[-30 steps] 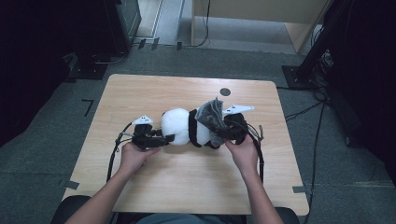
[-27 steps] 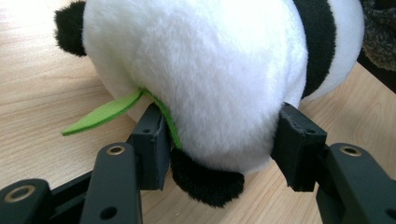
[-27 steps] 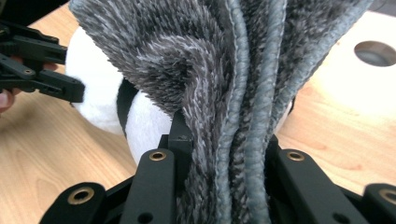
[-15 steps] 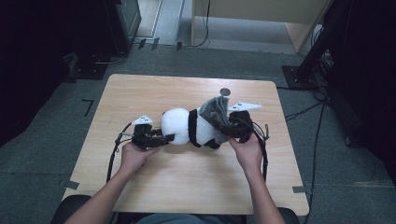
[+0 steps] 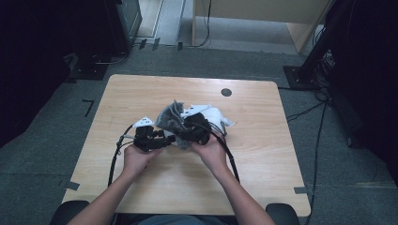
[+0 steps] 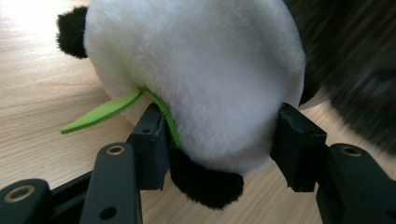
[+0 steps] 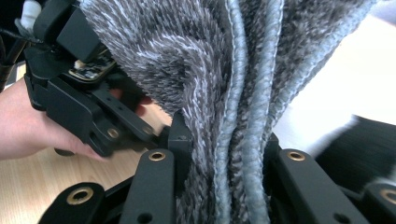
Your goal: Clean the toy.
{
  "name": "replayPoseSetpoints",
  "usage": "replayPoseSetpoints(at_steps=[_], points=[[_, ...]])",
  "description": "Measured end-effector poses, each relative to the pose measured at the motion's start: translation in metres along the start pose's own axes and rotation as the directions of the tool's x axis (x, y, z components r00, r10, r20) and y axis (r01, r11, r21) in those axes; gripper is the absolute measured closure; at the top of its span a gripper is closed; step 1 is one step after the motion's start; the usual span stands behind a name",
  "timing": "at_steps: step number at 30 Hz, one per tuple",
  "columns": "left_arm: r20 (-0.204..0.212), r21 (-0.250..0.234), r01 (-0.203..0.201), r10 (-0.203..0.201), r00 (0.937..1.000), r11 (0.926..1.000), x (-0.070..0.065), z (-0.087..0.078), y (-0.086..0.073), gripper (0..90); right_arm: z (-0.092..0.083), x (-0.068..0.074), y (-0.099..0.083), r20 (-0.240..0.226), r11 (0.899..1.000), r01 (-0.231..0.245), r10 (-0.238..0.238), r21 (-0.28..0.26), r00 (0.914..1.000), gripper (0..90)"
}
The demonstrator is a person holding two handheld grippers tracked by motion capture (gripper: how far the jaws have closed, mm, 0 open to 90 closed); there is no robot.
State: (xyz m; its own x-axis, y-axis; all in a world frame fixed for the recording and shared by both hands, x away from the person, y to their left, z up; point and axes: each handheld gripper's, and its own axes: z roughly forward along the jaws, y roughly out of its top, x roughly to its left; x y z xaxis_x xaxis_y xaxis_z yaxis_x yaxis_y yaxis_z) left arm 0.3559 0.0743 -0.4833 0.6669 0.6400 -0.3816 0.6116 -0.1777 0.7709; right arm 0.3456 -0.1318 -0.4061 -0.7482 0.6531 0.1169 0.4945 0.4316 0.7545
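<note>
A plush panda [image 6: 201, 70], white with black patches and a green felt leaf [image 6: 100, 114], lies at the middle of the wooden table [image 5: 141, 93]. My left gripper [image 6: 224, 140] is shut on its round white part, one pad pressing each side. In the high view that gripper [image 5: 152, 138] sits left of the toy [image 5: 213, 115]. My right gripper [image 7: 224, 149] is shut on a bunched grey knitted cloth [image 7: 224, 70]. From above, the cloth [image 5: 170, 119] covers the panda's left part, with the right gripper [image 5: 195, 132] just behind it. The right gripper view has the left gripper [image 7: 79, 107] close by.
A small dark round spot [image 5: 226, 92] marks the table's far side. Cables trail from both grippers toward the near edge. Grey floor surrounds the table, with dark stands and cables at the far left and right.
My right gripper has carried the grey cloth leftward over the panda toward the left gripper. White plush now shows to the right of the cloth. The left hand has stayed put.
</note>
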Motion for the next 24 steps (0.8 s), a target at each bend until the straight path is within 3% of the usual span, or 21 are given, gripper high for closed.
replayPoseSetpoints(at_steps=[2,4,9,12,16,19,24], points=[[-0.010,-0.001,-0.003,0.003,0.9999,1.0000,-0.003,0.001,0.000,44.3,0.011,0.004,-0.002,-0.005,1.000,0.011,-0.010,0.023,0.9999,68.9],[-0.011,0.008,0.005,-0.005,0.9999,1.0000,-0.002,0.002,-0.001,44.8,0.015,0.003,-0.005,-0.012,1.000,0.002,-0.002,0.014,0.9999,68.9],[-0.019,0.019,-0.006,0.007,0.9998,0.9998,-0.003,0.006,-0.001,45.8,0.014,-0.009,-0.014,-0.024,1.000,-0.016,0.016,-0.001,0.9996,69.3],[-0.018,0.027,0.002,-0.001,0.9998,0.9996,-0.001,0.006,0.000,46.7,0.009,-0.014,-0.017,-0.012,1.000,-0.016,0.016,0.008,0.9998,69.3],[-0.021,0.044,-0.001,0.002,0.9998,0.9990,0.001,0.005,0.001,47.2,-0.002,-0.023,-0.023,0.041,1.000,-0.020,0.019,0.023,0.9990,69.2],[-0.018,0.054,-0.010,0.011,0.9998,0.9985,0.001,0.005,0.002,47.3,-0.014,-0.032,-0.030,0.064,0.998,-0.052,0.050,0.030,0.9967,69.9],[-0.008,0.064,-0.006,0.007,0.9999,0.9979,0.003,0.005,0.005,47.5,-0.038,-0.049,-0.041,0.077,0.994,-0.111,0.112,-0.013,0.9908,70.1]])
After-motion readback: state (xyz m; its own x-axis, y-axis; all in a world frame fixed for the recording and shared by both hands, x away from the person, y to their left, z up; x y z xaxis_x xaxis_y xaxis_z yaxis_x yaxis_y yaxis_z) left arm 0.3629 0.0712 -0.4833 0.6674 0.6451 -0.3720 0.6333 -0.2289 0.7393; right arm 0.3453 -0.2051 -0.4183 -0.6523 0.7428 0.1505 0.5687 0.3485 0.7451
